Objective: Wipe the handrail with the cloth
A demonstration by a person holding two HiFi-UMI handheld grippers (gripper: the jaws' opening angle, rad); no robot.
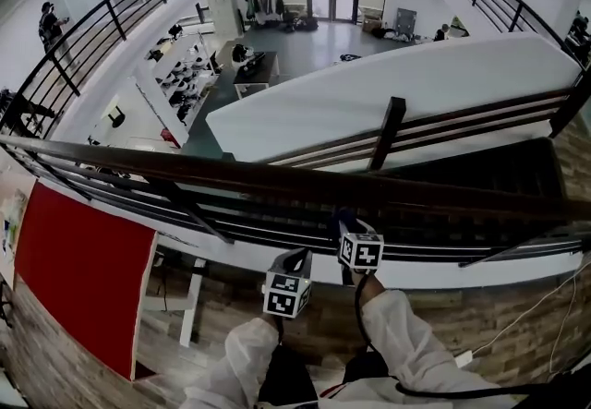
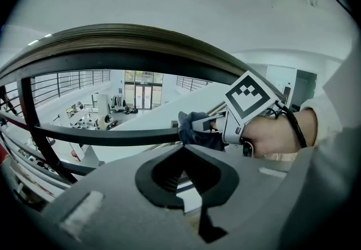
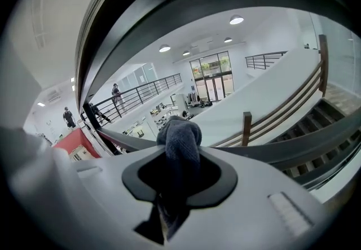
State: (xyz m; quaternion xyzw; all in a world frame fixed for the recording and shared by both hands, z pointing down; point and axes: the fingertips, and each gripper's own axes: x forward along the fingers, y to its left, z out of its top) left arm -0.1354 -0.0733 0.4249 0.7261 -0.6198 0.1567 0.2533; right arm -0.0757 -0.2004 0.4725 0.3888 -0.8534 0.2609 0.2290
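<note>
The dark wooden handrail (image 1: 277,181) runs across the head view from left to right, with black bars beneath it. My right gripper (image 1: 345,224) is shut on a dark blue cloth (image 1: 340,217) just below the rail's near side; whether the cloth touches the rail cannot be told. In the right gripper view the cloth (image 3: 180,137) bulges out between the jaws of the right gripper (image 3: 178,150), and the handrail (image 3: 186,3) arcs overhead. My left gripper (image 1: 295,259) hangs lower and to the left, shut with nothing in it. The left gripper view shows the left gripper (image 2: 181,150), the cloth (image 2: 197,133) and the handrail (image 2: 130,45).
Beyond the railing is a drop to a lower floor with desks (image 1: 189,75). A staircase with its own wooden rail (image 1: 434,126) descends at the right. A red panel (image 1: 78,278) leans at the left. A white cable (image 1: 526,310) lies on the wood floor. A person (image 1: 48,24) stands on the far balcony.
</note>
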